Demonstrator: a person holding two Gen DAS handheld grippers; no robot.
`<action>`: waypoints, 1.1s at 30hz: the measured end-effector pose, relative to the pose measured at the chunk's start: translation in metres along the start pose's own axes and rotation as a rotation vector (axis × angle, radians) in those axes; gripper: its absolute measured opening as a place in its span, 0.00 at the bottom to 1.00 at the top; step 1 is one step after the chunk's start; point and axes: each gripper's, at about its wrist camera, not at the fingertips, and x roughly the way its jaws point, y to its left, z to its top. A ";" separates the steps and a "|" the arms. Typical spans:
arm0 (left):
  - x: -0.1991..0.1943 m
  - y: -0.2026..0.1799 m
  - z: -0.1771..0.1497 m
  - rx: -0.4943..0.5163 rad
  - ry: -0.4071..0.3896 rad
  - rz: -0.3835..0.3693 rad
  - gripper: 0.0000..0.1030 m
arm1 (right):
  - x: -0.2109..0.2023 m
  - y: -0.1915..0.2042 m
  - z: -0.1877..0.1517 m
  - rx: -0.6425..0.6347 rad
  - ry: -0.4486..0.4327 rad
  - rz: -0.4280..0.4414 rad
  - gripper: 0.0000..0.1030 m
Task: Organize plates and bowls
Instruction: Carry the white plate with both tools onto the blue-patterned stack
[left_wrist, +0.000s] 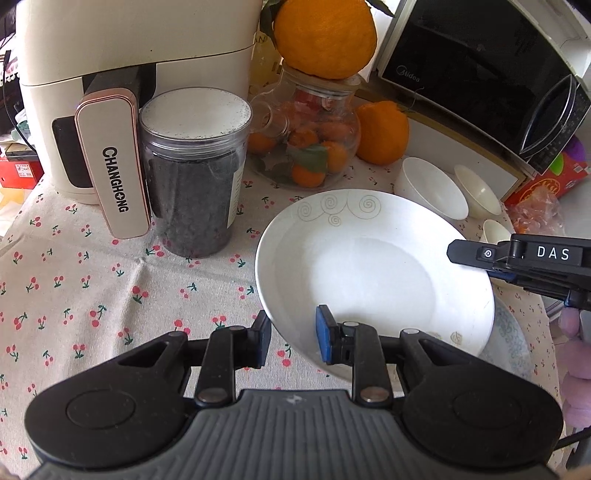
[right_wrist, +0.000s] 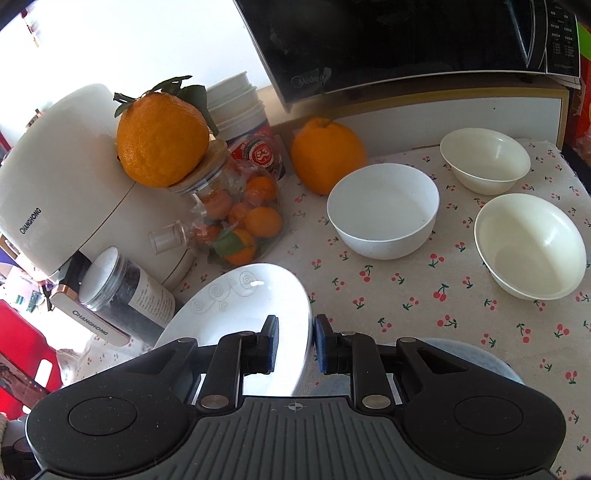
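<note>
A white plate (left_wrist: 373, 273) with grey swirl marks hangs tilted above the cherry-print tablecloth (left_wrist: 92, 280). My left gripper (left_wrist: 294, 334) is shut on its near rim, one pad under the rim and one inside. My right gripper (right_wrist: 295, 339) is shut on the opposite rim of the plate (right_wrist: 240, 310); in the left wrist view this right gripper (left_wrist: 476, 264) reaches in from the right edge. Below lies a blue-patterned plate (left_wrist: 513, 343), mostly hidden. A white bowl (right_wrist: 384, 210) and two cream bowls (right_wrist: 485, 158) (right_wrist: 530, 243) stand upright on the cloth beyond.
A cream air fryer (left_wrist: 110, 92), a dark-filled jar (left_wrist: 194, 177) and a glass jar of small oranges (left_wrist: 306, 136) with a big orange on its lid stand at the back left. A second orange (right_wrist: 327, 158) and a microwave (right_wrist: 406, 40) are at the back. A gloved hand (left_wrist: 576, 332) holds the right gripper.
</note>
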 end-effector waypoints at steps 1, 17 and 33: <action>-0.002 -0.001 0.000 0.004 0.000 -0.002 0.23 | -0.003 0.000 -0.001 0.001 0.001 0.001 0.20; -0.017 -0.034 -0.011 0.090 -0.016 -0.058 0.23 | -0.057 -0.029 -0.018 0.043 -0.003 0.013 0.20; -0.005 -0.075 -0.025 0.188 0.014 -0.082 0.23 | -0.084 -0.076 -0.041 0.097 0.018 -0.026 0.20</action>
